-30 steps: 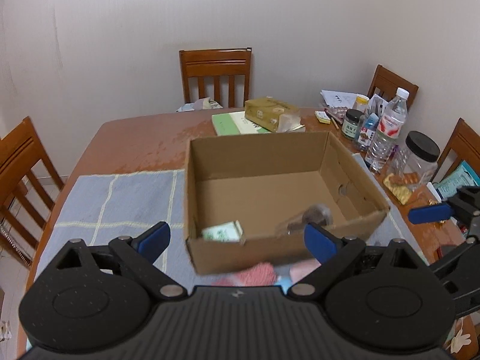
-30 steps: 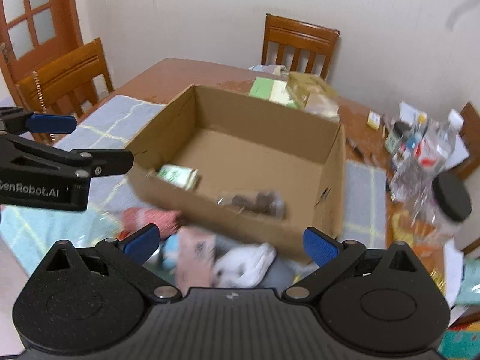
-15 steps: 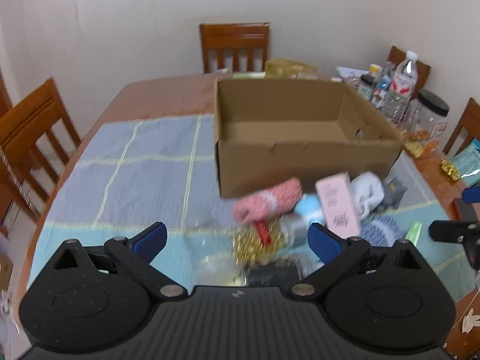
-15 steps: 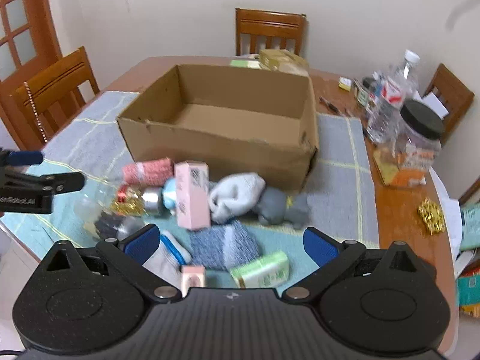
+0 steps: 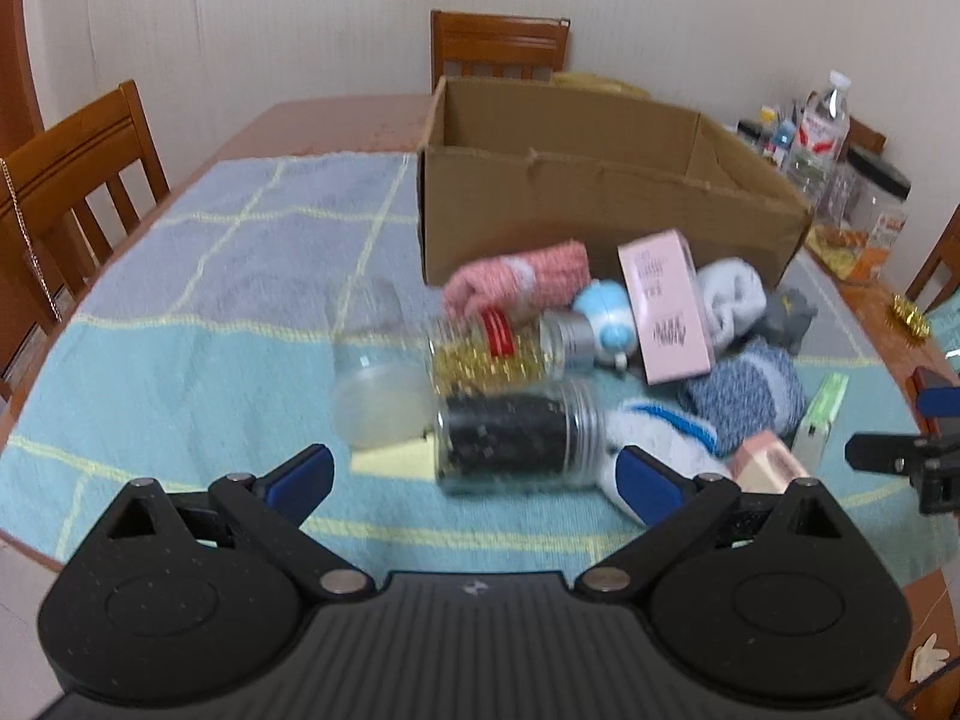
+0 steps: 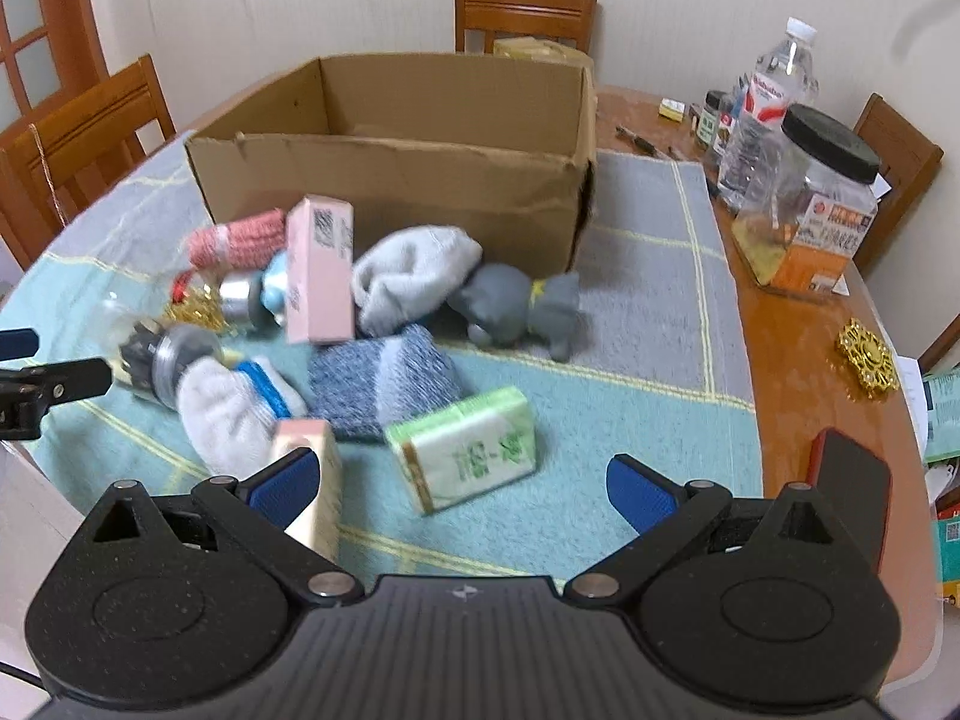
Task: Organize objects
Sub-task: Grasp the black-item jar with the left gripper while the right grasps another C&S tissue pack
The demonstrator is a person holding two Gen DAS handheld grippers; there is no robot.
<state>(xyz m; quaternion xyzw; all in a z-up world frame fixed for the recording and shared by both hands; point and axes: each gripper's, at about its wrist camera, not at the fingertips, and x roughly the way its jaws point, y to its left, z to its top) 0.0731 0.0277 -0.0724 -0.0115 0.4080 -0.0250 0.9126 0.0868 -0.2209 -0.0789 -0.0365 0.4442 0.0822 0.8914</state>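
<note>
An open cardboard box [image 5: 600, 204] [image 6: 408, 168] stands on the cloth. In front of it lies a pile: a jar of dark beads [image 5: 516, 438], a jar of gold trinkets [image 5: 498, 348], a pink carton [image 5: 666, 306] [image 6: 318, 270], a pink sock roll [image 5: 516, 276], a white sock [image 6: 414, 276], a grey toy [image 6: 516, 306], a blue knit roll [image 6: 384, 384] and a green tissue pack [image 6: 474, 444]. My left gripper [image 5: 474, 474] is open and empty just before the dark jar. My right gripper [image 6: 462, 486] is open and empty over the tissue pack.
A blue-green checked cloth [image 5: 180, 312] covers the wooden table [image 6: 798, 348]. Bottles and a black-lidded jar [image 6: 810, 198] stand at the right edge, with a gold ornament [image 6: 867, 360] nearby. Chairs [image 5: 72, 180] surround the table.
Both grippers have pulled back and dropped from above the box to low over the pile in front of it. Both stay open and empty.
</note>
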